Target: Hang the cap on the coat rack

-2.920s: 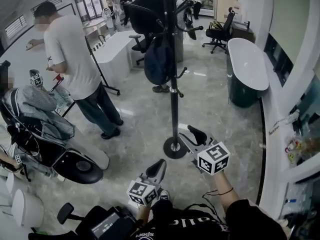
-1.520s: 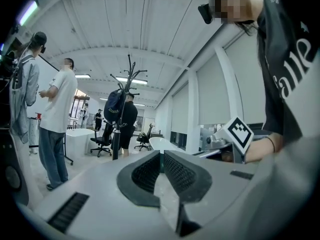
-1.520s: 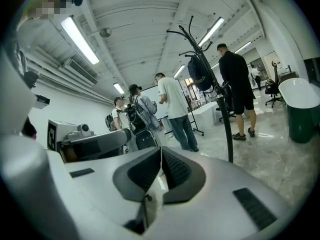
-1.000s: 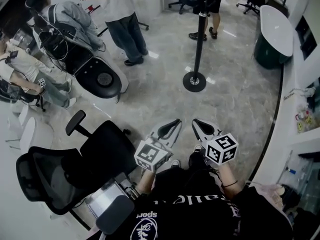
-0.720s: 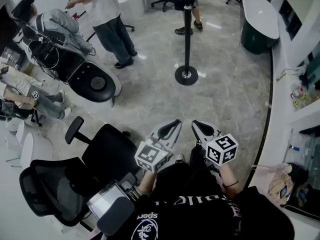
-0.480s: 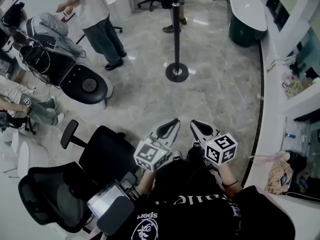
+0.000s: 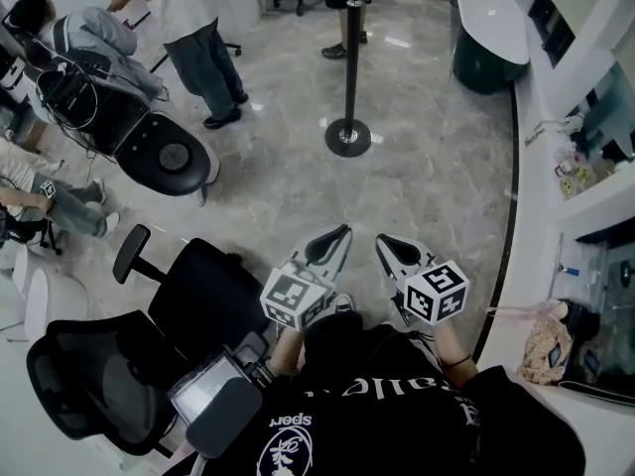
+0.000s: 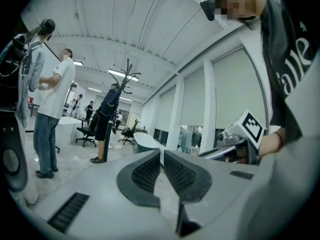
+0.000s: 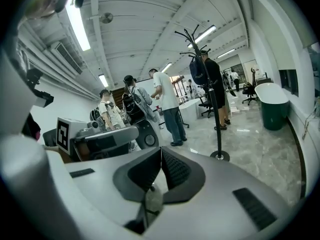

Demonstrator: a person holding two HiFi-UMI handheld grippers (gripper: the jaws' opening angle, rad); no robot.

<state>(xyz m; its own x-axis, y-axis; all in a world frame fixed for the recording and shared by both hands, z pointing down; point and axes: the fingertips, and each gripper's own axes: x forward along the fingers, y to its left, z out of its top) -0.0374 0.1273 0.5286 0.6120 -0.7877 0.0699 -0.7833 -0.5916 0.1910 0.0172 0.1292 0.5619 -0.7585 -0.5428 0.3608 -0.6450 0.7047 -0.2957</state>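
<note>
The black coat rack [image 7: 348, 62] stands on its round base on the marble floor, well ahead of me. In the right gripper view its hooks [image 9: 192, 38] hold a dark hanging item [image 9: 197, 68]; I cannot tell whether that is the cap. My left gripper [image 7: 340, 231] and right gripper [image 7: 381, 241] are side by side close to my body, pointing at the rack. Both are shut with nothing between their jaws. The left gripper view shows its jaws closed [image 8: 161, 156], and the right gripper view shows the same [image 9: 161, 155].
A black office chair [image 7: 193, 300] stands just left of me. A person [image 7: 198, 38] stands left of the rack, beside a dark round-based seat with a jacket on it [image 7: 149, 137]. A curved white counter [image 7: 526, 206] runs along the right, with a dark tub [image 7: 491, 28] beyond.
The rack was near, with the dark item in view; it now stands farther off and only its pole and base show. Both grippers stay shut close to my body.
</note>
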